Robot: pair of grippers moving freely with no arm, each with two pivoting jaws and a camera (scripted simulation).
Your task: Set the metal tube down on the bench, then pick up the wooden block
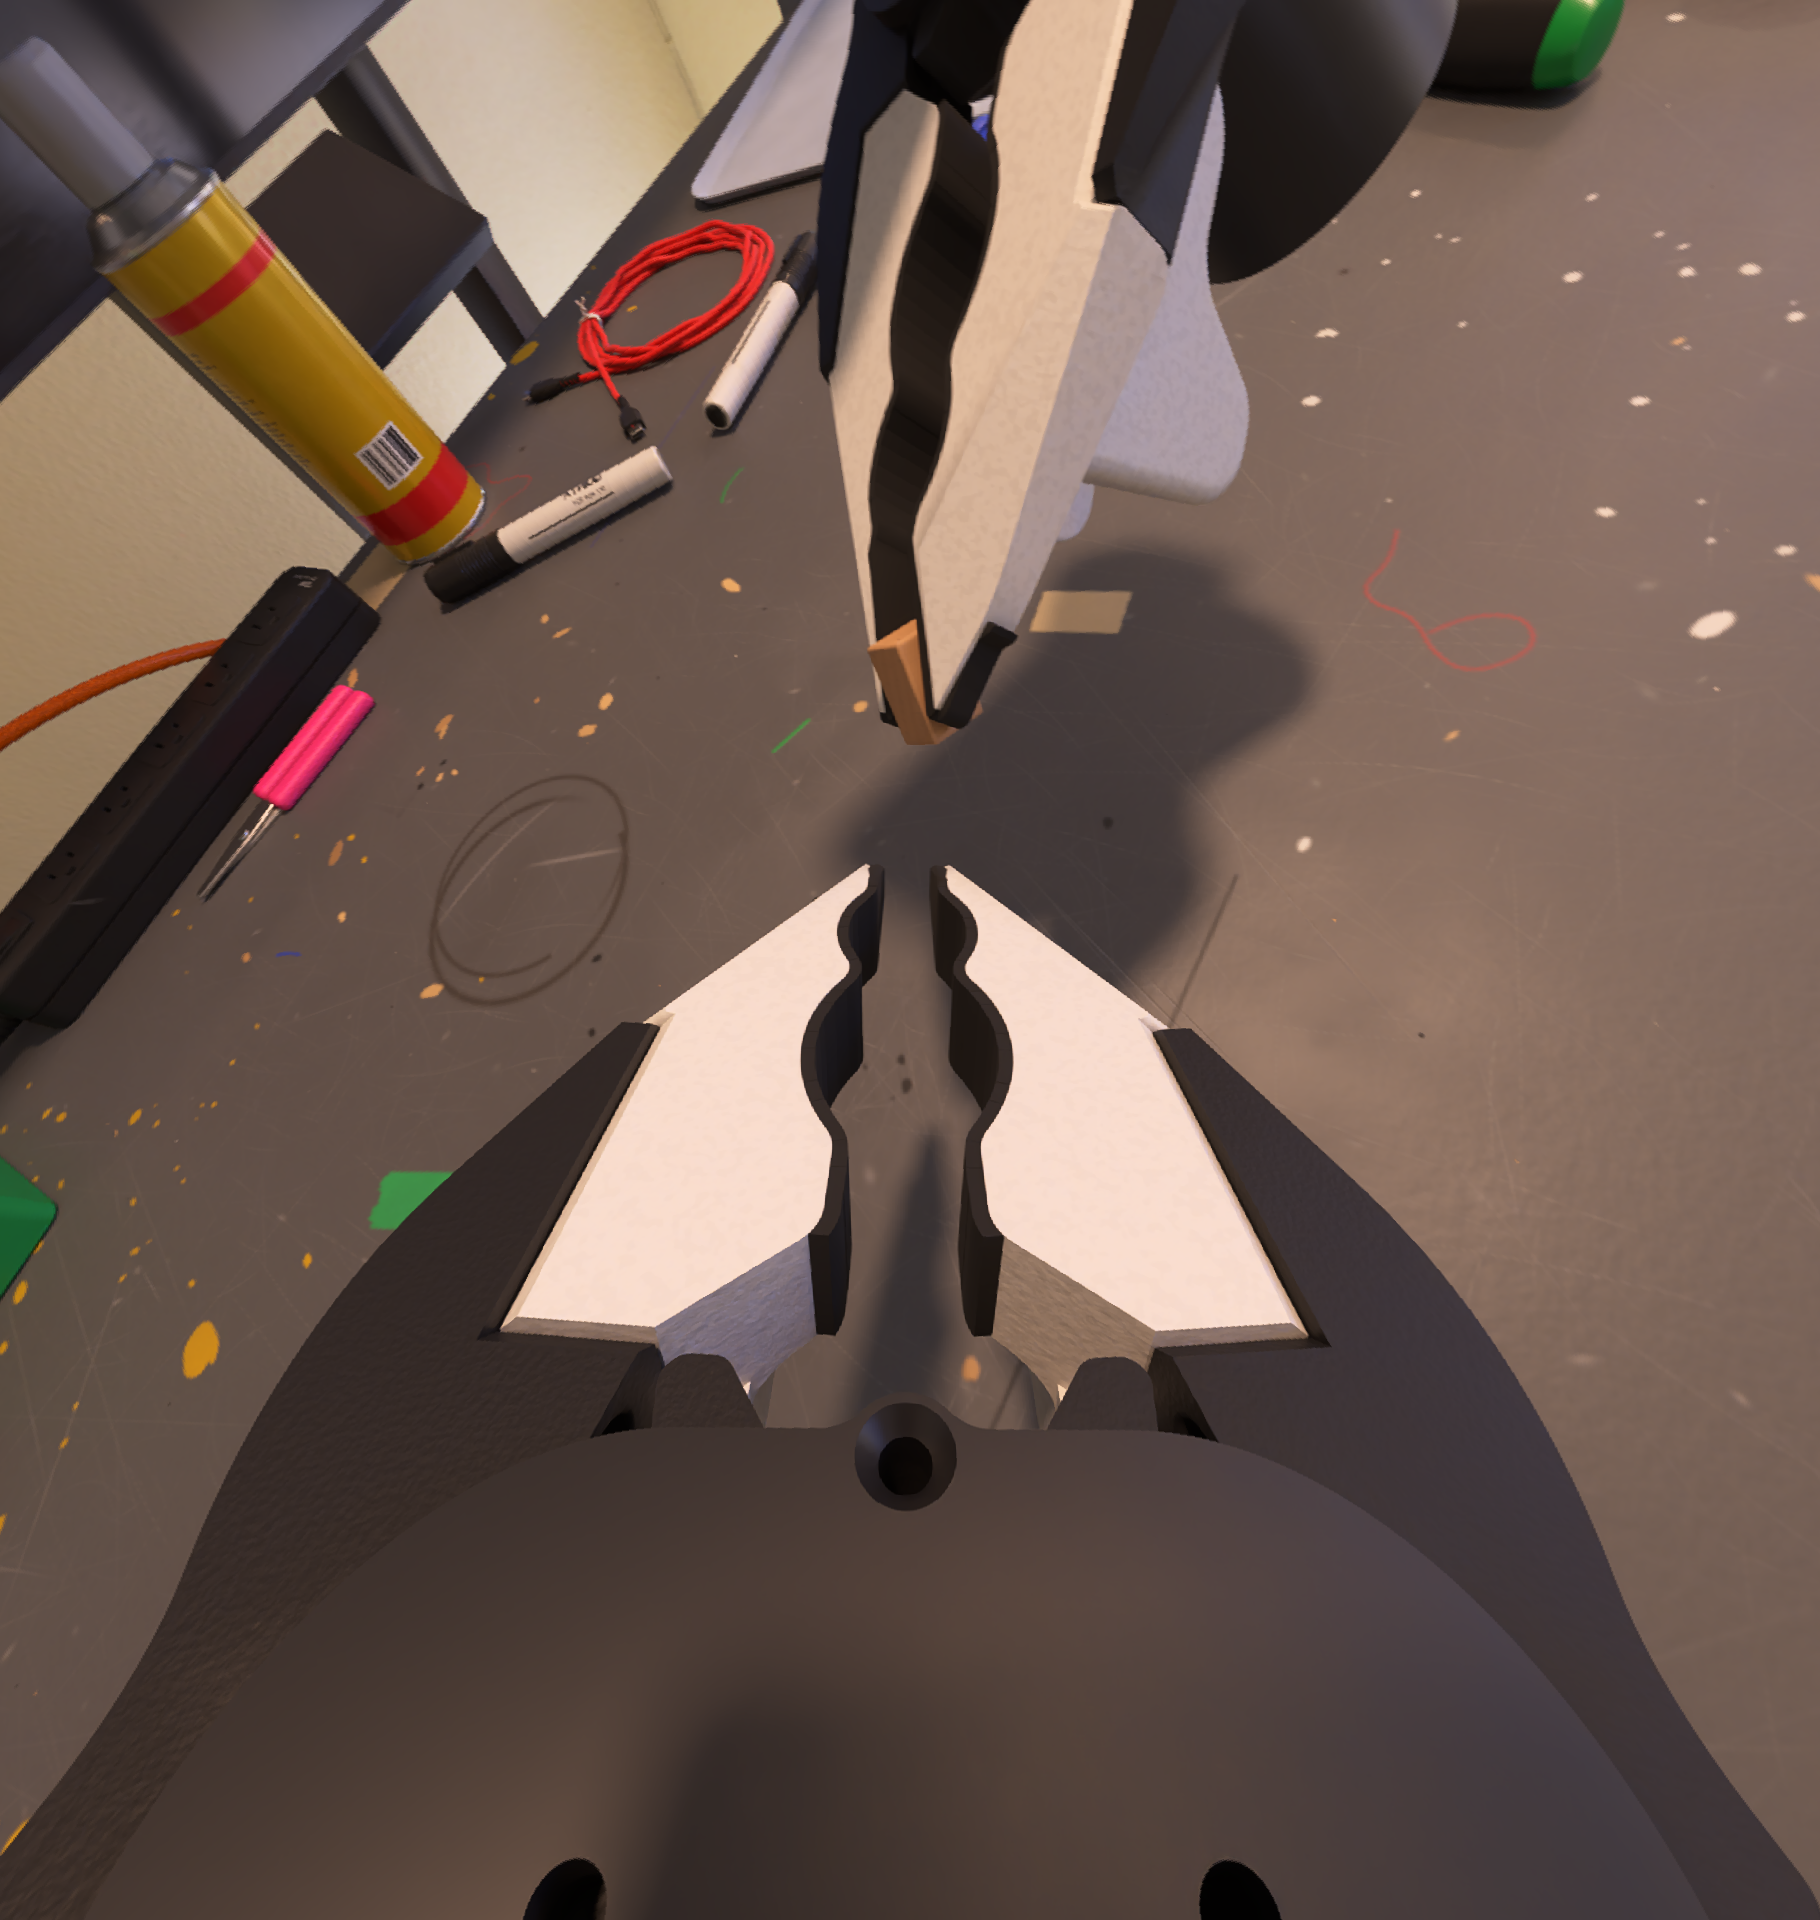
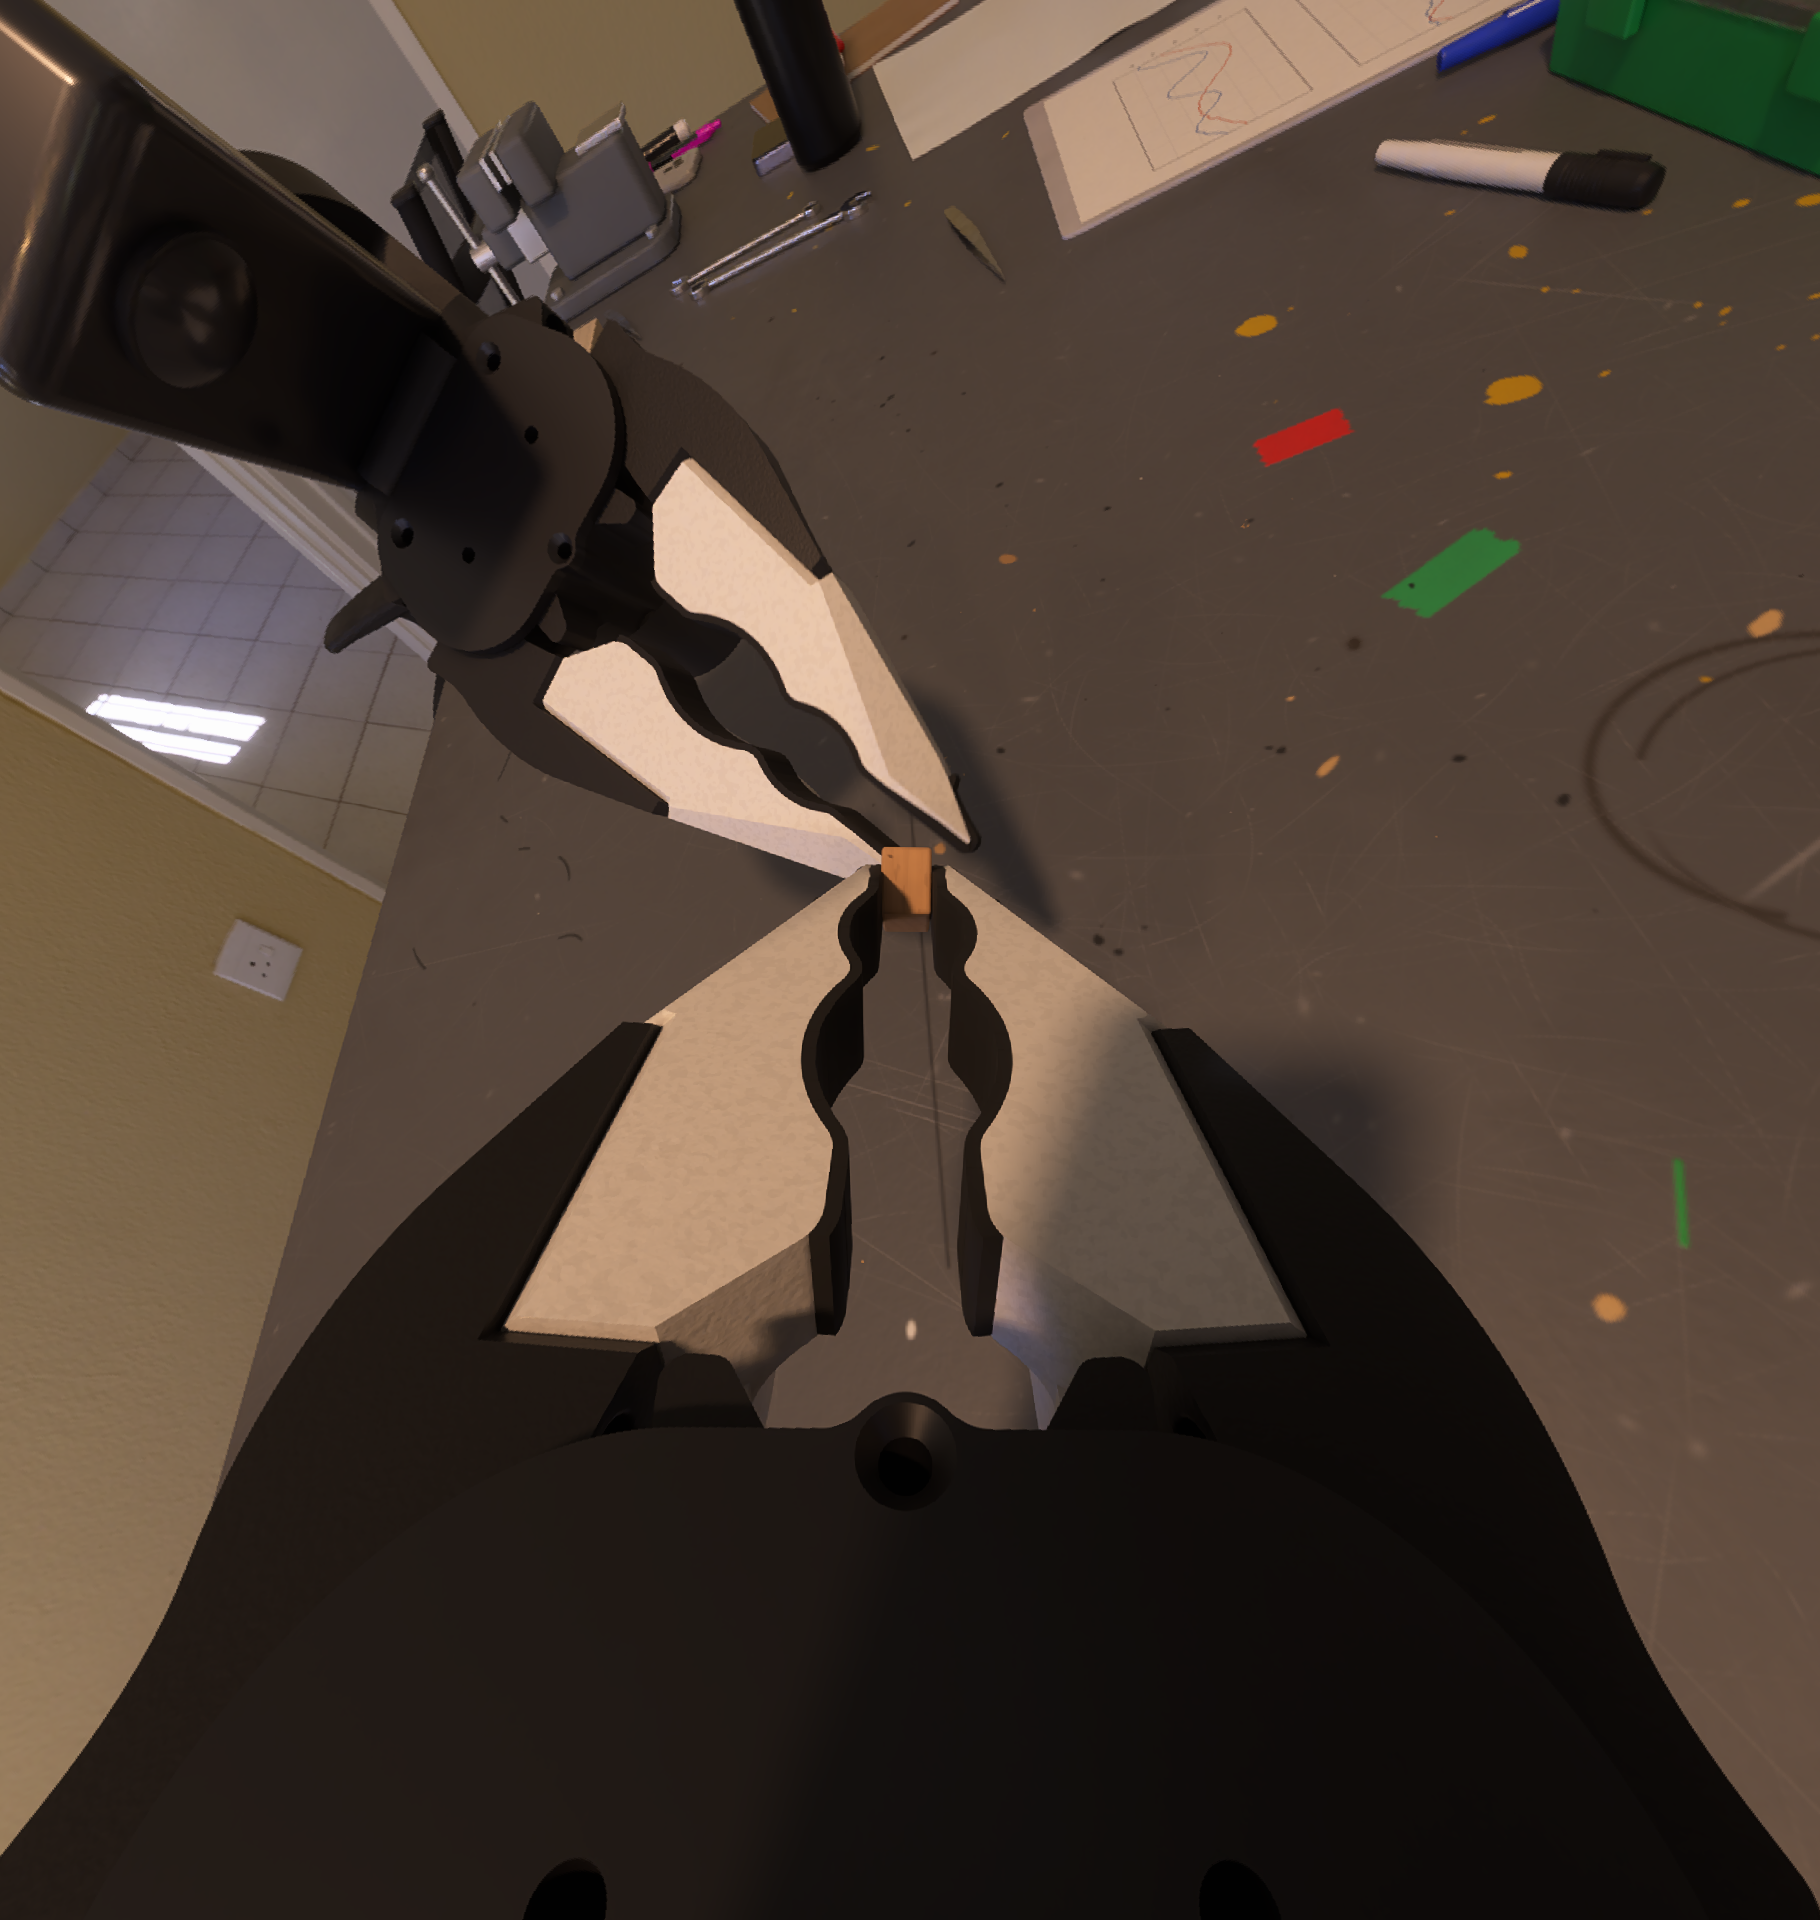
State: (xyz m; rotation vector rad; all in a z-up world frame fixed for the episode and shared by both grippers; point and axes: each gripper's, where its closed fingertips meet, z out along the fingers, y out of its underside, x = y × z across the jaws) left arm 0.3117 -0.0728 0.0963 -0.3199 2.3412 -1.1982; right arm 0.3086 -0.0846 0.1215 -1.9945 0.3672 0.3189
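Observation:
A small wooden block (image 2: 906, 881) sits pinched between the tips of my right gripper (image 2: 906, 896), which is shut on it. In the left wrist view the right gripper (image 1: 932, 698) reaches down from above and holds the block (image 1: 901, 681) just above the dark bench (image 1: 1405, 1039). My left gripper (image 1: 906, 883) is empty, its fingers a narrow gap apart, just short of the block. In the right wrist view the left gripper (image 2: 918, 837) points at the block from the upper left. I see no metal tube in either view.
A yellow spray can (image 1: 282, 353), two markers (image 1: 553, 520), a red cable (image 1: 677, 291), a black power strip (image 1: 158, 800) and a pink-handled tool (image 1: 308, 748) lie on the left. A green box (image 2: 1716, 73), papers (image 2: 1197, 104), wrenches (image 2: 771, 244) and a grey device (image 2: 573, 197) stand farther off.

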